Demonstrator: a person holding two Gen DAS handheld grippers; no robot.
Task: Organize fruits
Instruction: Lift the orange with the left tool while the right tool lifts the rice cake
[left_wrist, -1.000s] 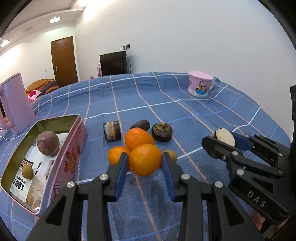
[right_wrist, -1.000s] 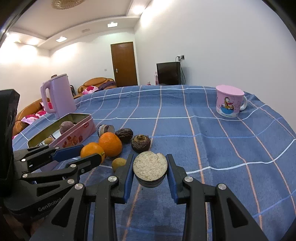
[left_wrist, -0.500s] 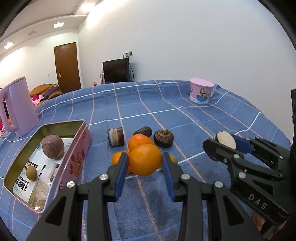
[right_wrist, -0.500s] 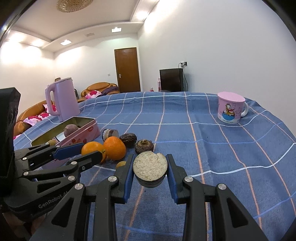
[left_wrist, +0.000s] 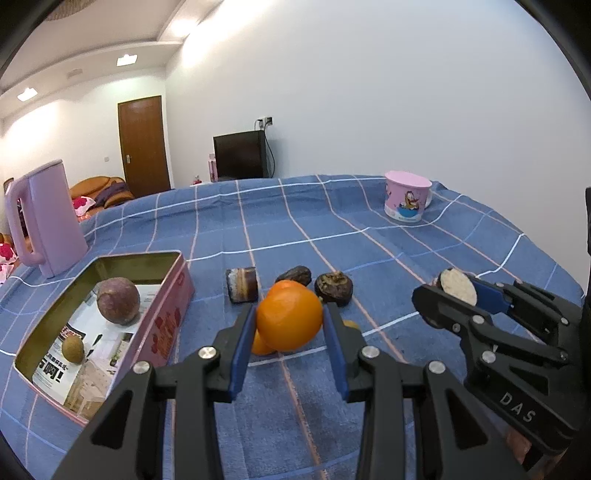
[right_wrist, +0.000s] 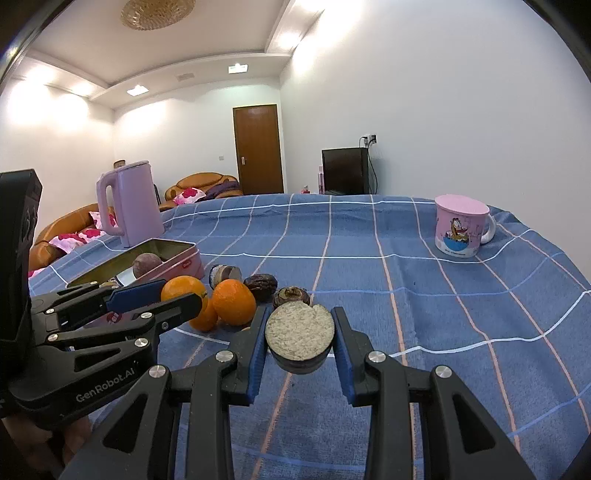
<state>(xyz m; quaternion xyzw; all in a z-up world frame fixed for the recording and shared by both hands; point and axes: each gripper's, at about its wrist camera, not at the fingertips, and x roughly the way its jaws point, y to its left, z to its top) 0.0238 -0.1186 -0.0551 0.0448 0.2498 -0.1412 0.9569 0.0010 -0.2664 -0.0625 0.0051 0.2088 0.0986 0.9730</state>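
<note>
- Above the blue checked cloth (left_wrist: 369, 236), an orange (left_wrist: 289, 318) is clamped in the left gripper (left_wrist: 288, 332); a halved dark fruit (right_wrist: 300, 338) is clamped in the right gripper (right_wrist: 300, 343).
- Carrying appears to be under way.
- Next, each fruit is probably to be lowered inside the open tin (left_wrist: 162, 328), clear of its rim.

black tools (left_wrist: 289, 338), blue pads, silver screws, "DAS" mark prob.

Recessed ceiling lights (right_wrist: 236, 68) at 12 o'clock bathe the room in bright, even light, flaring to glare on the white wall (right_wrist: 48, 110) at 9 o'clock. Soft shadows pool under the fruit on the blue checked tablecloth (left_wrist: 369, 236). Fisheye distortion bows edges; dark vignetting rims every corner. Focus holds sharp.
</note>
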